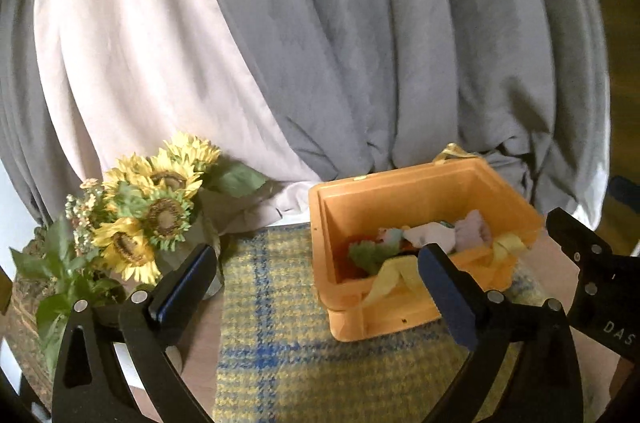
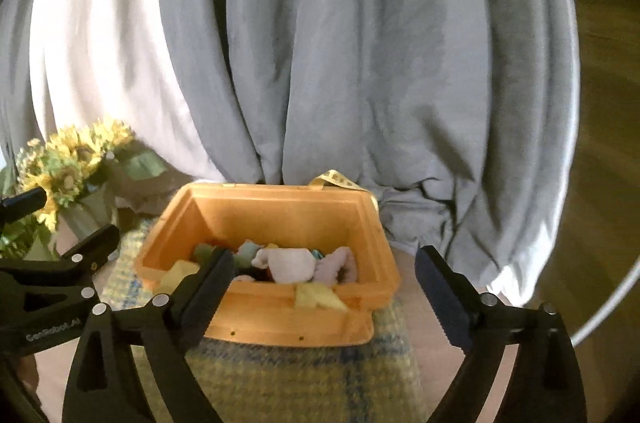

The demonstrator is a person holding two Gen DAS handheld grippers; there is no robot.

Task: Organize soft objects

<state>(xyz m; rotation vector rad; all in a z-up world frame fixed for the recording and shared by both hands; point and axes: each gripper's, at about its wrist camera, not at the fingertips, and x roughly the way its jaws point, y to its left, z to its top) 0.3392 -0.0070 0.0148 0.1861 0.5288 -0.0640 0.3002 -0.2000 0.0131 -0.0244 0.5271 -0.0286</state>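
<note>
An orange plastic bin (image 1: 400, 179) (image 2: 280, 193) stands on a yellow-and-blue plaid mat (image 1: 288, 343). Inside it lie several soft items: a white plush (image 2: 290, 263), a pale pink one (image 2: 340, 263) and a green one (image 1: 370, 253). A yellow cloth (image 1: 394, 277) (image 2: 320, 297) hangs over the bin's front rim. My left gripper (image 1: 316, 255) is open in front of the bin's left part, with nothing between its pads. My right gripper (image 2: 326, 257) is open in front of the bin, also holding nothing. Each gripper shows at the edge of the other's view.
A bunch of artificial sunflowers (image 1: 152, 215) (image 2: 68, 163) stands left of the bin. Grey and white curtains (image 1: 360, 43) hang close behind the table. A white cable (image 2: 608, 307) curves along the right. Bare wooden tabletop (image 1: 560, 263) flanks the mat.
</note>
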